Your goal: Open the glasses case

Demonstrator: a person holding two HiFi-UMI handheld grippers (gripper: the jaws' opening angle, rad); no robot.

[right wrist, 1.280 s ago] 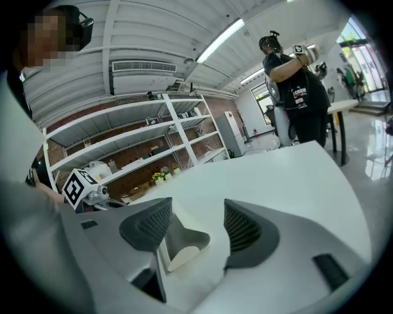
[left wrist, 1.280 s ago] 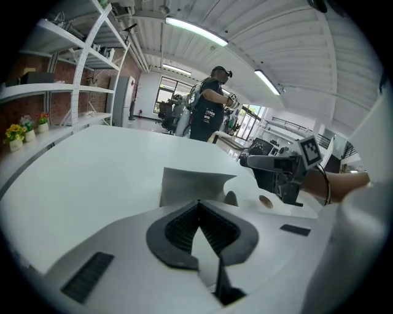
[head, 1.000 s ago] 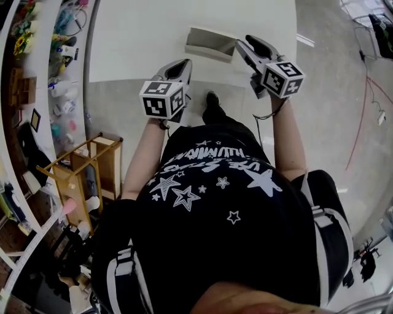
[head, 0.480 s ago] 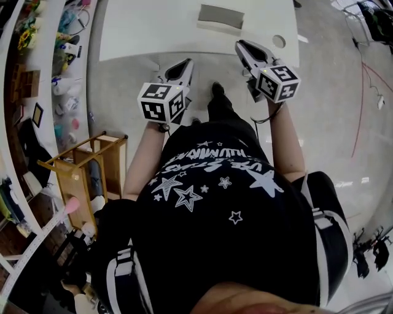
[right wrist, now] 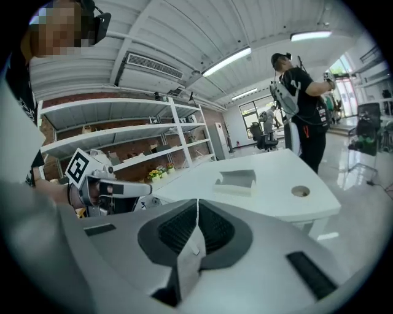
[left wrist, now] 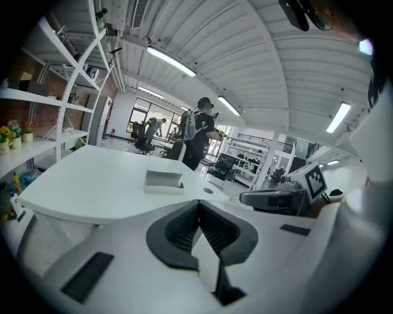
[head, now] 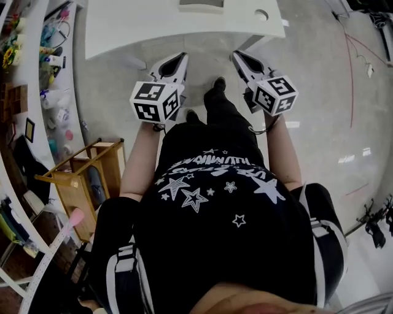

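Case [left wrist: 164, 182] lies on the table [head: 153, 24], back from its near edge, long axis crosswise, about midway ahead of 2 grippers held short of that edge. Left gripper [head: 179, 58] closed, empty; right gripper [head: 237, 55] has just closed on nothing

White tabletop [head: 153, 27] with rounded corners sits at 12 o'clock in the head view, cut off by the frame's top edge. A grey glasses case [left wrist: 164, 182] lies flat on it, near mid-surface. A round cable hole [head: 261, 15] is in the surface toward 3 o'clock of the case, apart from it and near the tabletop's corner. A glossy grey floor [head: 319, 92] lies below.
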